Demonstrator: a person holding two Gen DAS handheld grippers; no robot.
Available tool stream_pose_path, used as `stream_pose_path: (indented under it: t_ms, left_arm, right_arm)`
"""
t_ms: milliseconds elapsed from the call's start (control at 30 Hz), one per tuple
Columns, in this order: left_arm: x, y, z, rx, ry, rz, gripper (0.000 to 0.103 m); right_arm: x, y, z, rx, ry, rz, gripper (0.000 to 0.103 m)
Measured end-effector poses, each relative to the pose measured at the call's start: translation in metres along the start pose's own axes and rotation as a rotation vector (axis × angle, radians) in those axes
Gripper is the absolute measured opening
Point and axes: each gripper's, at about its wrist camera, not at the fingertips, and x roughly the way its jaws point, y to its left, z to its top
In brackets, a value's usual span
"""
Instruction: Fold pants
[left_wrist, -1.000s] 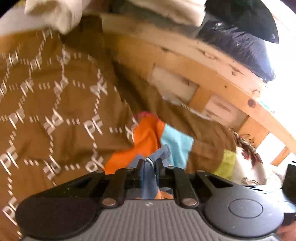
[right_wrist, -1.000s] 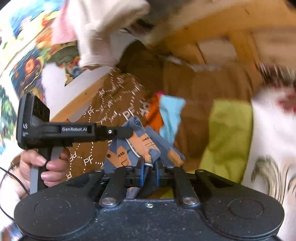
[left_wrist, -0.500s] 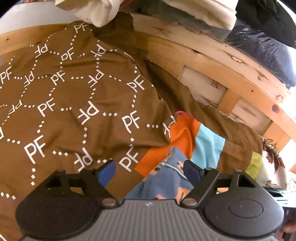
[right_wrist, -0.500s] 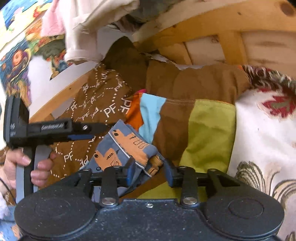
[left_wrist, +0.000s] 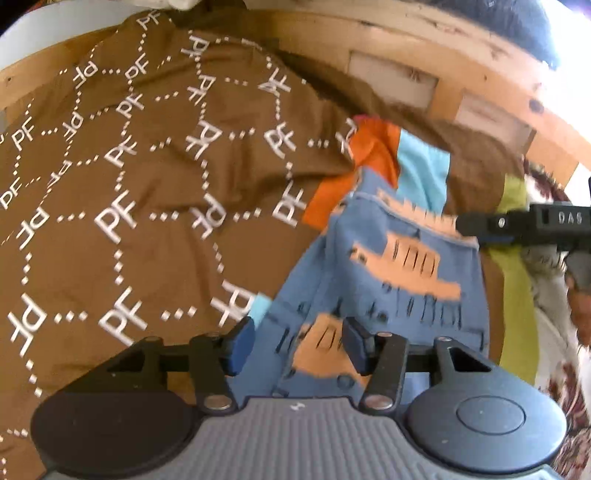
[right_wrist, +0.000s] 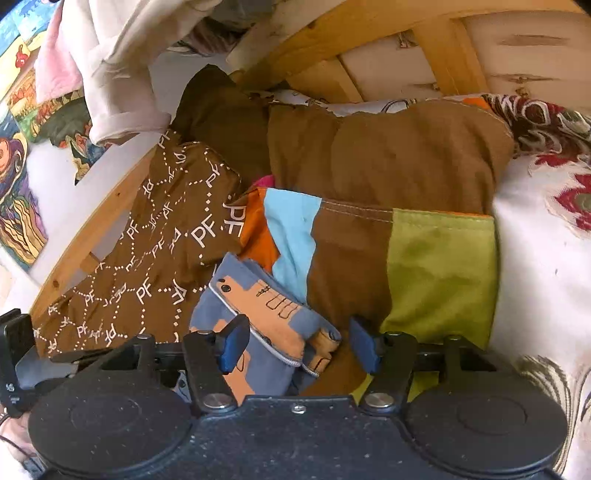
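Small blue pants with an orange print (left_wrist: 388, 280) lie bunched on a brown bedspread (left_wrist: 122, 206). My left gripper (left_wrist: 298, 345) hovers over their near edge. Its jaws are closing, with the cloth between the blue pads but not pinched. In the right wrist view the pants (right_wrist: 266, 321) lie folded over, with a white-edged hem showing. My right gripper (right_wrist: 298, 345) stands around that end with its jaws opening, and the cloth lies loose between the pads. The right gripper's black fingers (left_wrist: 480, 225) reach in at the pants' far right corner.
The bedspread has strips of orange (right_wrist: 255, 236), light blue (right_wrist: 291, 236) and green (right_wrist: 443, 273). A wooden bed frame (left_wrist: 424, 44) runs behind it. A white floral cloth (right_wrist: 546, 258) lies to the right. Pale clothes (right_wrist: 122, 74) hang over the rail at top left.
Both grippers were shut on the pants a second ago and have let go. The pants have dropped onto the bedspread. The left jaws opened wide, then narrowed.
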Motion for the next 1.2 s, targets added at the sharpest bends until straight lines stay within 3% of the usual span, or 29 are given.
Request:
stream_pose_path:
  t_ms: [133, 300, 367, 500, 733, 833, 1000, 1200]
  left_arm:
    - [-0.005, 0.001, -0.003, 0.027, 0.019, 0.014, 0.049]
    - [0.002, -0.012, -0.003, 0.119, 0.093, 0.050, 0.014]
    - [0.005, -0.020, -0.001, 0.154, 0.104, 0.084, 0.004]
    - [0.000, -0.026, 0.004, 0.131, 0.068, 0.183, 0.001]
    - [-0.017, -0.018, 0.007, 0.051, 0.011, 0.266, 0.001]
    - [-0.005, -0.016, 0.003, 0.033, 0.024, 0.285, 0.002]
    - [-0.011, -0.002, -0.003, -0.095, -0.030, 0.294, 0.044]
    - [-0.070, 0.017, -0.022, -0.158, -0.111, 0.389, 0.057]
  right_arm:
    - [-0.002, -0.003, -0.003, -0.007, -0.003, -0.015, 0.048]
    - [0.000, -0.001, -0.003, -0.023, 0.006, -0.036, 0.043]
    - [0.004, 0.005, -0.004, -0.071, 0.014, -0.052, 0.033]
    - [0.004, 0.011, -0.008, -0.146, -0.008, -0.084, 0.018]
    - [-0.006, 0.023, -0.014, -0.263, -0.068, -0.097, 0.015]
    - [0.002, 0.025, -0.016, -0.288, -0.049, -0.116, 0.015]
    - [0.006, 0.024, -0.019, -0.326, -0.054, -0.131, 0.015]
    - [-0.005, 0.040, -0.029, -0.487, -0.130, -0.163, 0.013]
